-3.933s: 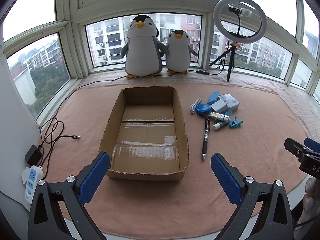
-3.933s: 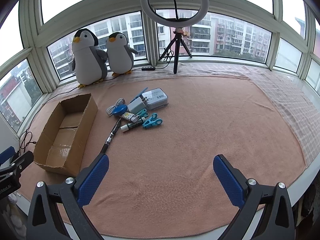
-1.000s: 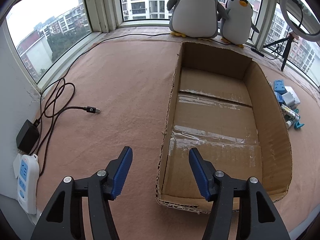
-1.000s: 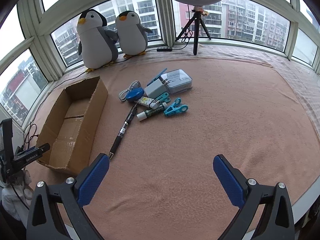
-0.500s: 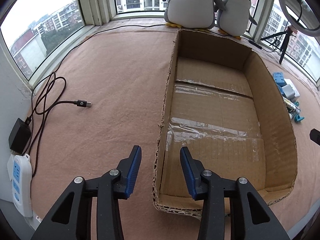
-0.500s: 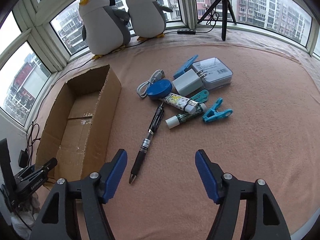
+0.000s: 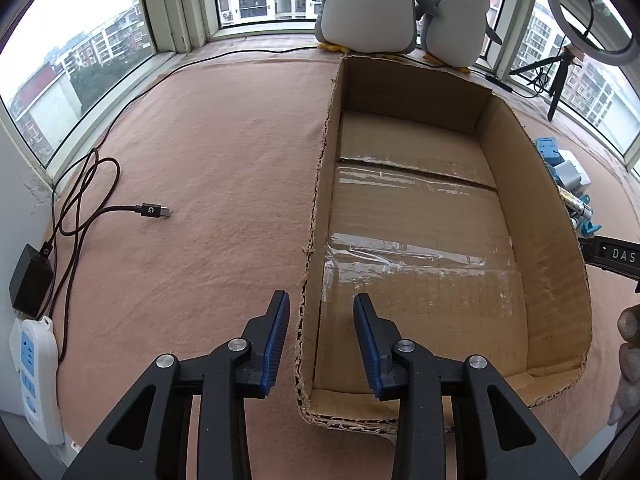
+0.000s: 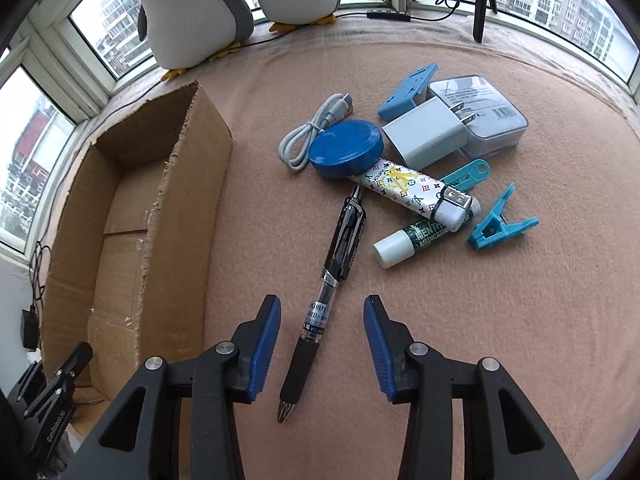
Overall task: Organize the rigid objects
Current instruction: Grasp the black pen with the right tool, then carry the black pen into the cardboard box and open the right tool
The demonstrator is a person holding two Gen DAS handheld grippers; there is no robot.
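Observation:
An open cardboard box [image 7: 532, 200] lies on the pink blanket. My left gripper [image 7: 320, 308] straddles its near left wall at the front corner, jaws drawn in on the cardboard. A black pen [image 8: 340, 256] lies to the right of the box [image 8: 180, 208], tip toward me. My right gripper [image 8: 322, 320] hangs over the pen's grip end. Its jaws are closing with the pen between them, and the pads [image 8: 264, 344] are still clear of it. Beyond the pen sit a blue round lid [image 8: 346, 148], a patterned tube [image 8: 416, 192] and a lip balm [image 8: 416, 240].
A white charger [image 8: 428, 136], clear case [image 8: 480, 112], teal clip [image 8: 500, 224] and white cable [image 8: 312, 136] crowd the pile. Two plush penguins [image 7: 368, 4] stand behind the box. A power strip [image 7: 32, 364] and black cable [image 7: 148, 211] lie at the far left.
My left jaws have narrowed around the box's left wall. My right gripper has dropped and moved in over the pen, its jaws narrowing from wide open.

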